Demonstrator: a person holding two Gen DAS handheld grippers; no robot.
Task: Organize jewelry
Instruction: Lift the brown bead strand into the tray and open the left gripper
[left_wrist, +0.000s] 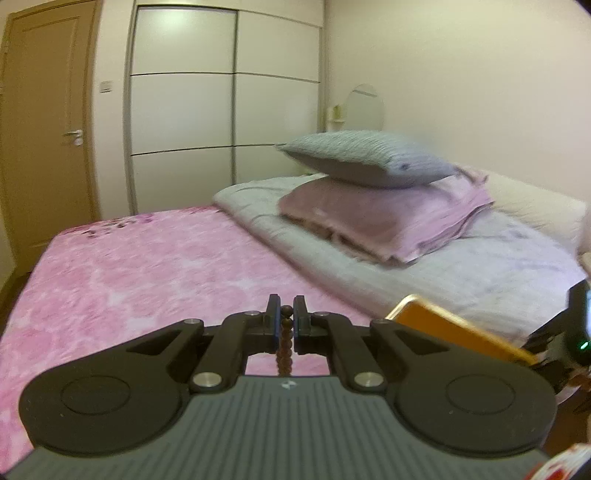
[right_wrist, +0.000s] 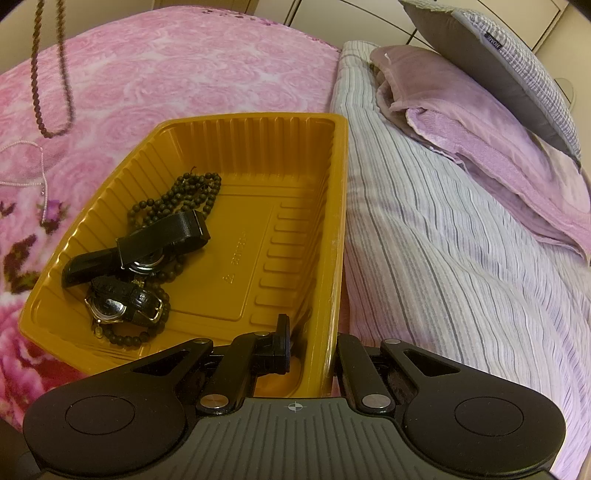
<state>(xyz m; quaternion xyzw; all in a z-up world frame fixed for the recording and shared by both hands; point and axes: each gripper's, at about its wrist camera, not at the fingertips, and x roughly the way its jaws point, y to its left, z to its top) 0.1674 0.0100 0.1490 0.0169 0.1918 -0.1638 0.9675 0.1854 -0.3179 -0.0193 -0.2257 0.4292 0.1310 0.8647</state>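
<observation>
My left gripper is shut on a string of brown wooden beads and holds it in the air over the pink bed. In the right wrist view those brown beads dangle as a long loop at the upper left. My right gripper is shut on the right wall of a yellow plastic tray, one finger inside and one outside. The tray holds a dark bead strand, a black-strap watch and a leather-strap watch. A thin pink bead chain lies on the blanket left of the tray.
The tray rests on a pink floral blanket, against a striped quilt. A folded purple blanket with a grey pillow on top lies further back. A white wardrobe and a wooden door stand beyond the bed.
</observation>
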